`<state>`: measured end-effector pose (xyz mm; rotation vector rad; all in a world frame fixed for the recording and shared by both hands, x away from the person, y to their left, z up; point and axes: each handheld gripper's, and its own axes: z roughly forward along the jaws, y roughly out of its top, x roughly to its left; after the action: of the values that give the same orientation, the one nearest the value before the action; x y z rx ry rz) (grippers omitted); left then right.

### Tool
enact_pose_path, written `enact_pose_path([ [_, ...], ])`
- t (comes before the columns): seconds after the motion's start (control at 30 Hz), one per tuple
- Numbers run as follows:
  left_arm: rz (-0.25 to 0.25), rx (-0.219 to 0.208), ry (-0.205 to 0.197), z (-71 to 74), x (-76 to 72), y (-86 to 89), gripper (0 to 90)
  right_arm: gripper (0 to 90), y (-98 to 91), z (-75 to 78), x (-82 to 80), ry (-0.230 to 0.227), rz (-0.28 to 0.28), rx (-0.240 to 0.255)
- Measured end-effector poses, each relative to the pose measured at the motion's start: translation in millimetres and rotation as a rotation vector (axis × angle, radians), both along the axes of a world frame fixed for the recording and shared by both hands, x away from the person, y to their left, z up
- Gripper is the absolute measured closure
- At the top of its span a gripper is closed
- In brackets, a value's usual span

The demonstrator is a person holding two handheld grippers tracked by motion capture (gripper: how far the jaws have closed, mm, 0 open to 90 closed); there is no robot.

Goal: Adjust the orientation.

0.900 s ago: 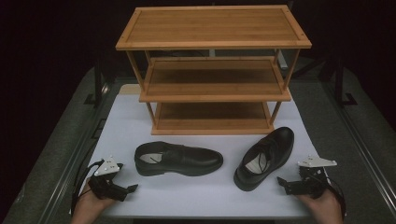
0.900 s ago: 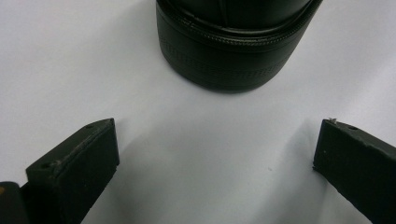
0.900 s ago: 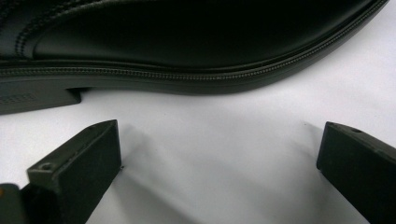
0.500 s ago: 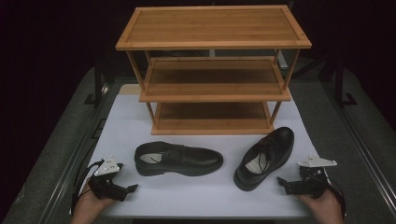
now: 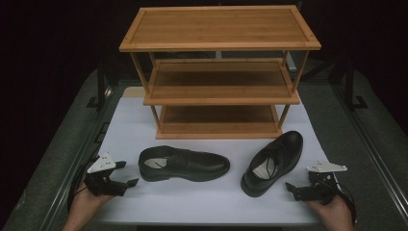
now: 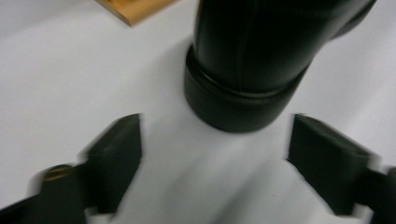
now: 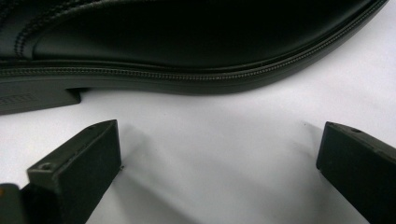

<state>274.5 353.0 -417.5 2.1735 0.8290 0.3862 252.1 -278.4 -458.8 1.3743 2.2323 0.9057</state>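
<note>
Both grippers hold their blocky black jaws released over the matte white desk (image 5: 211, 202): the left gripper (image 6: 215, 154) faces the rounded, slightly blurred heel of the glossy left shoe (image 6: 252, 60), the right gripper (image 7: 219, 158) the stitched sole edge of the right shoe (image 7: 187, 42) just ahead.

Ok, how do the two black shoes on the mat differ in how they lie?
The left shoe lies crosswise, heel toward the left claw, toe pointing right; the right shoe lies at an angle, toe toward the rack, heel near the table's front. The left claw faces the left shoe's heel; the right claw faces the right shoe's side. Both are upright black lace-ups, untouched.
</note>
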Motion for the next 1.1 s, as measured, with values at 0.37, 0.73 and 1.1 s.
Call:
enact_pose_path([
  [0.37,-0.02,-0.038,0.02,8.8,27.4,4.3,85.8,0.0,0.0,-0.1,0.1,-0.001,0.001,0.0],
  [0.73,-0.017,-0.053,0.049,-0.5,73.6,-7.3,90.0,0.0,-0.2,-0.2,0.1,-0.002,0.001,0.002],
  [1.1,-0.044,-0.067,0.085,-17.4,86.6,-23.6,90.0,0.0,-0.1,-0.2,0.1,-0.002,0.001,0.001],
])
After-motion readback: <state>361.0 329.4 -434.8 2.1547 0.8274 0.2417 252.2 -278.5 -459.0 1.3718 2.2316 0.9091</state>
